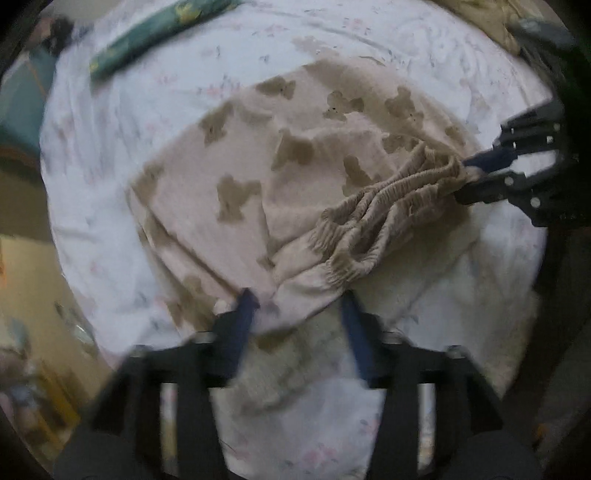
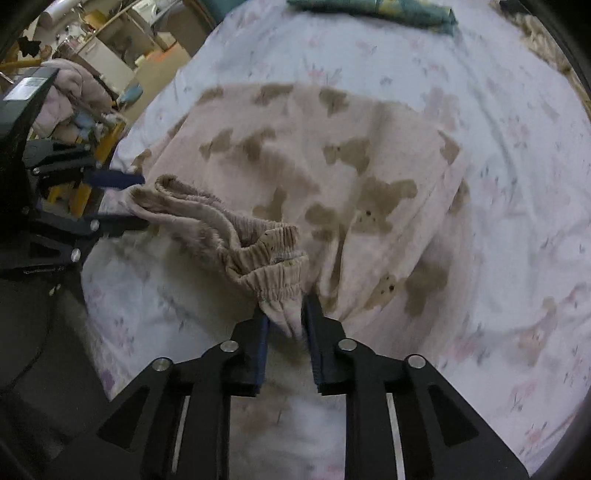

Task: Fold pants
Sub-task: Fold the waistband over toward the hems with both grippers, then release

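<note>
Both grippers reach in low over the bed, each pinching one end of the waistband (image 2: 236, 236) of the pants (image 2: 332, 177). The left gripper (image 1: 299, 299) points forward along the cloth, its blue-padded fingers (image 1: 245, 306) closed onto a bunched fold at the waist corner; seen from the right wrist it comes in from the left side (image 2: 142, 199), its two fingers clamped above and below the elastic edge. The right gripper (image 2: 286, 317) holds the other end, its fingers pressed in on a hanging tuck of the waistband, and from the left wrist it shows at the right edge (image 1: 465, 179), biting the gathered elastic.

The pants, pale pink with brown bear shapes, lie spread on the bed sheet (image 2: 480, 92), the legs running away from the grippers and the waistband lifted and rumpled between them. The left wrist view is blurred, so the print and the fold lines there are hard to read. How many layers of cloth each gripper has caught I cannot tell. The far leg ends are flattened by the lens.

A folded green cloth (image 2: 373, 11) lies near the far edge of the bed, well apart from the pants. White sheet shows on all sides of the pants; the bed's left edge drops off toward cluttered shelves (image 2: 122, 44).
</note>
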